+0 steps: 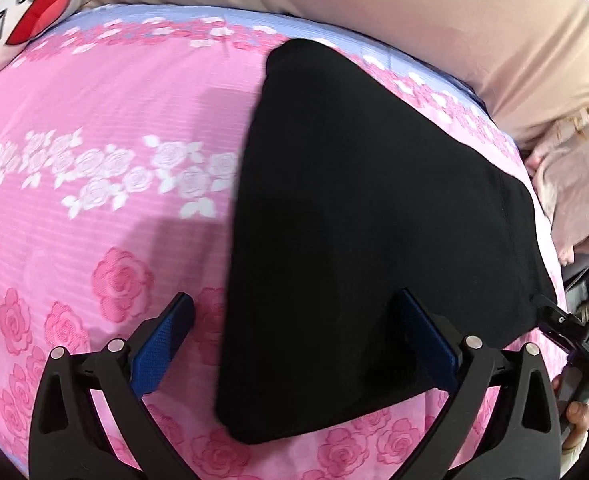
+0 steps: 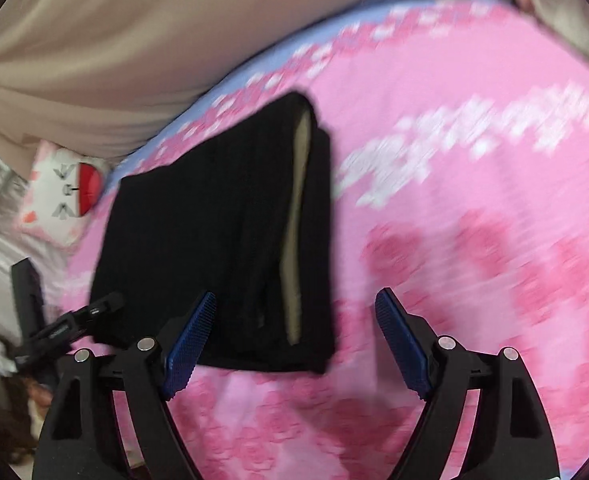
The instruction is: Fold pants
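Black folded pants [image 1: 366,220] lie flat on a pink rose-patterned bed sheet [image 1: 94,128]. My left gripper [image 1: 296,314] is open and hovers over their near left edge. Its right finger is above the cloth and its left finger is over the bare sheet. In the right wrist view the pants [image 2: 198,232] show a beige inner strip along one fold. My right gripper [image 2: 296,308] stands open over their near right corner, and no cloth is pinched between its blue pads. This view is blurred.
A beige cover [image 1: 414,12] is bunched along the far side of the bed. A cartoon-face pillow [image 1: 34,4] lies at the far left corner and shows again as a pillow [image 2: 66,192]. A hand [image 1: 574,416] grips the right tool at the bed's right edge.
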